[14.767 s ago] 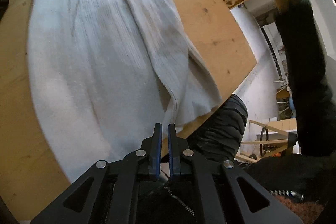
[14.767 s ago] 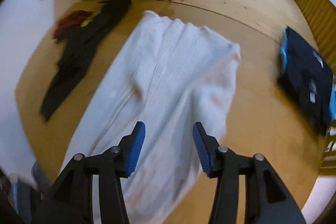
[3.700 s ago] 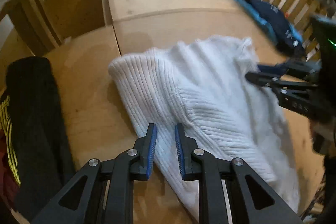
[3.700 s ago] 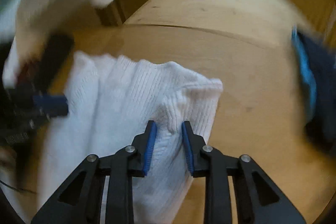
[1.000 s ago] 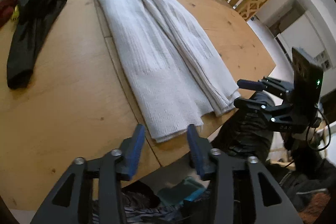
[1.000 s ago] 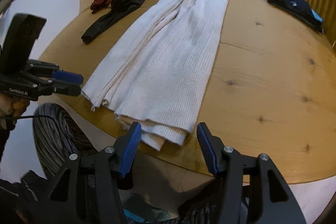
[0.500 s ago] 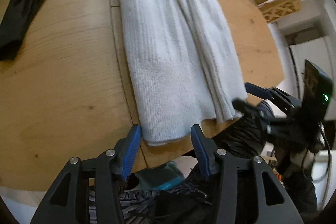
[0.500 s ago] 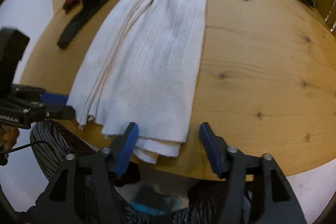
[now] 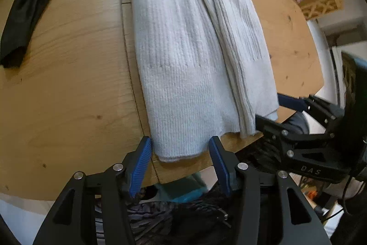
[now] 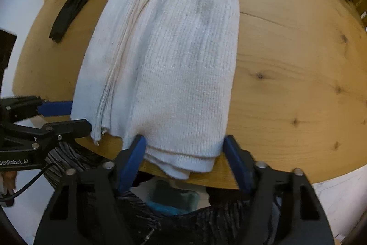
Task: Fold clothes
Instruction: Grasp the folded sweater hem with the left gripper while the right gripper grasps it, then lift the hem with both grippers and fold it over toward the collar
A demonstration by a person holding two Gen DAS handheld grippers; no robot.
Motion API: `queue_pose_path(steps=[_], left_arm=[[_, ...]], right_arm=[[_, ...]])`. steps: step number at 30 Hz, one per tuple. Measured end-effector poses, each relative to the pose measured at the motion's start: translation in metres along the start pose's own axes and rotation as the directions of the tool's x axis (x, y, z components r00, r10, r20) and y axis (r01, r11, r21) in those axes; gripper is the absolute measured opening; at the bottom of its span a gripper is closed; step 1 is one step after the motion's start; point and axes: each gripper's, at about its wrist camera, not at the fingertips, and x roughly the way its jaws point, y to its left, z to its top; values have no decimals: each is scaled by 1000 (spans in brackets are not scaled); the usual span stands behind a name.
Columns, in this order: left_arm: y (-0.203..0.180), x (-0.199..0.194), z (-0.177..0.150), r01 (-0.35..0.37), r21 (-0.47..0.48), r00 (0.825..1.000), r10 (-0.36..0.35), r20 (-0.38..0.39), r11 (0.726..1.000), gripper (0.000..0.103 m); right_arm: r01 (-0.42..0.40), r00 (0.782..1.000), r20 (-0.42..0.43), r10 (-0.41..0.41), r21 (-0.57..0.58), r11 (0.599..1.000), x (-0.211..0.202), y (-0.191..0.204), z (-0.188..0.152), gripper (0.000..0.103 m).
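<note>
both spread-open tools, left gripper (image 9: pixel 180 153) and right gripper (image 10: pixel 184 154), should pinch the long white ribbed knit garment (image 9: pixel 183 49) at its hem corners evenly, then fold.

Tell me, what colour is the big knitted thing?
White sweater, clearest in the right wrist view.

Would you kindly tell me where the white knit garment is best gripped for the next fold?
Grip the white knit garment at its two near hem corners, coming from the table's near edge. It lies flat and long, hem nearest both open grippers, left and right.
</note>
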Motion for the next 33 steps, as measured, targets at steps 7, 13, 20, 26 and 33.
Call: queue_pose_path(steps=[7, 13, 20, 26, 33], left_arm=[[0, 6, -5, 37, 16, 999, -37, 37, 999, 20], [9, 12, -10, 188, -6, 979, -187, 80, 982, 16], [8, 8, -16, 366, -33, 922, -358, 145, 930, 14], [-6, -18, -33, 455, 57, 866, -456, 204, 889, 13], [-3, -70, -19, 557, 132, 771, -569, 285, 820, 13]], right_arm=[[-90, 995, 43, 90, -17, 996, -1, -1, -10, 26], [-251, 966, 65, 249, 34, 967, 1, -22, -21, 18], [-366, 927, 111, 359, 51, 929, -4, -44, -37, 17], [-418, 898, 157, 411, 11, 909, -43, -50, -38, 17], [-495, 843, 218, 491, -40, 868, -82, -49, -28, 16]])
